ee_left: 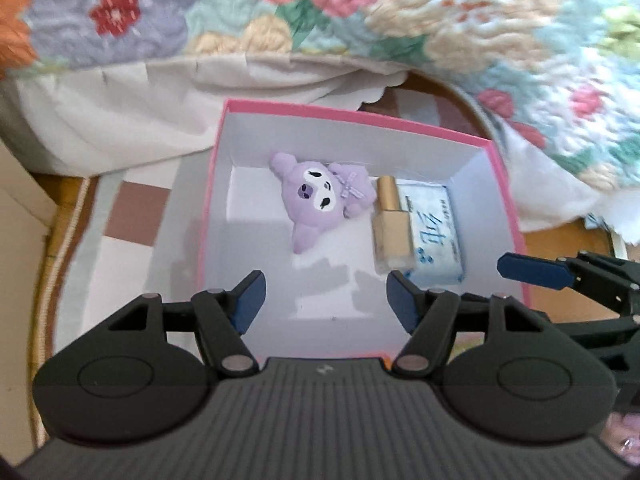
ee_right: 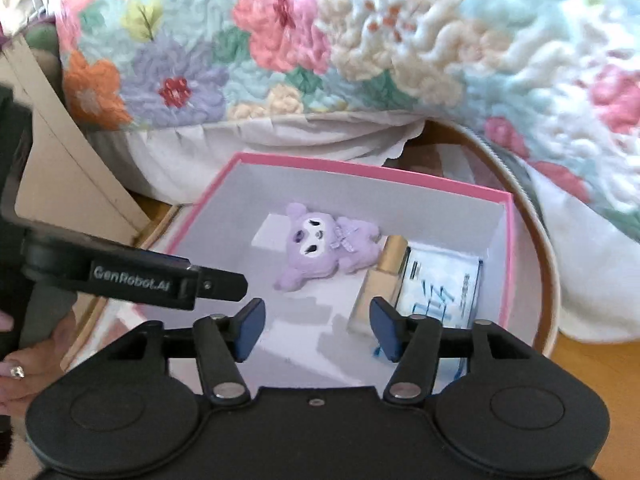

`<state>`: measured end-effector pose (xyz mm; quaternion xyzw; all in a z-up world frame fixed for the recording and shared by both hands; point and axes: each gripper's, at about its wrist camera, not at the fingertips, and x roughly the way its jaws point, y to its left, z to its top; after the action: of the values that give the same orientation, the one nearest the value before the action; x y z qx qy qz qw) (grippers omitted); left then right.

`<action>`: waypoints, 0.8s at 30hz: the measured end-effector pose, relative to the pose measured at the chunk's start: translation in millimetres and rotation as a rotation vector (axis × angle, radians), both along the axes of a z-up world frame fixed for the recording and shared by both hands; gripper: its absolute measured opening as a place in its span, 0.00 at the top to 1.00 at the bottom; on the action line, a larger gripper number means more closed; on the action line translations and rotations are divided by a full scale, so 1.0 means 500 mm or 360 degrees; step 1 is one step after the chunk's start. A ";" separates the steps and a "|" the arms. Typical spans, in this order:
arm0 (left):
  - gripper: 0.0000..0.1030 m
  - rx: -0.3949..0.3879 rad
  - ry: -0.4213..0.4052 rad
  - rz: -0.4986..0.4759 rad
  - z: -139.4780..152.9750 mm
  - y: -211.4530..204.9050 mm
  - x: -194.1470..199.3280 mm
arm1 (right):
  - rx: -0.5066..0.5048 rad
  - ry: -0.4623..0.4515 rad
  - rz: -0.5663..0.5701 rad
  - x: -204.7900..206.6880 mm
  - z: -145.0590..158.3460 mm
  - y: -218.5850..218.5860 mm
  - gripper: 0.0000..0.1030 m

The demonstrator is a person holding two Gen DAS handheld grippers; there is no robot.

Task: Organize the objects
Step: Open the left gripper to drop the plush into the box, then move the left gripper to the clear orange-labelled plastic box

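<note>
A pink box [ee_left: 348, 114] with a white inside sits on a round mat; it also shows in the right wrist view [ee_right: 400, 176]. In it lie a purple plush toy [ee_left: 316, 200] [ee_right: 324, 248], a gold-capped bottle [ee_left: 390, 224] [ee_right: 382, 276] and a blue-and-white tissue pack [ee_left: 434, 232] [ee_right: 440, 288]. My left gripper [ee_left: 324, 300] is open and empty over the box's near part. My right gripper [ee_right: 318, 326] is open and empty, above the near side of the box; its blue finger [ee_left: 532, 270] shows at the right in the left wrist view.
A floral quilt [ee_right: 360, 40] and white sheet [ee_left: 160, 92] hang behind the box. The round mat [ee_left: 132, 216] lies on a wooden floor [ee_right: 592, 360]. A beige panel [ee_right: 68, 152] stands at the left. The left gripper's body [ee_right: 132, 276] crosses the right wrist view.
</note>
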<state>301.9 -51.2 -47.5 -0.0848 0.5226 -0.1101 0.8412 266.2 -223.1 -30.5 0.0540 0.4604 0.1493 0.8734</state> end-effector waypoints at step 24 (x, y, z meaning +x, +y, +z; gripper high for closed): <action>0.23 0.0005 -0.0001 -0.0205 0.203 0.060 -0.321 | -0.0012 -0.0095 0.0203 -0.331 0.213 0.047 0.15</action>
<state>141.7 -21.0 53.8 -0.0496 0.5269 -0.1634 0.8326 100.7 -199.8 76.1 0.0167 0.4373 0.2044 0.8756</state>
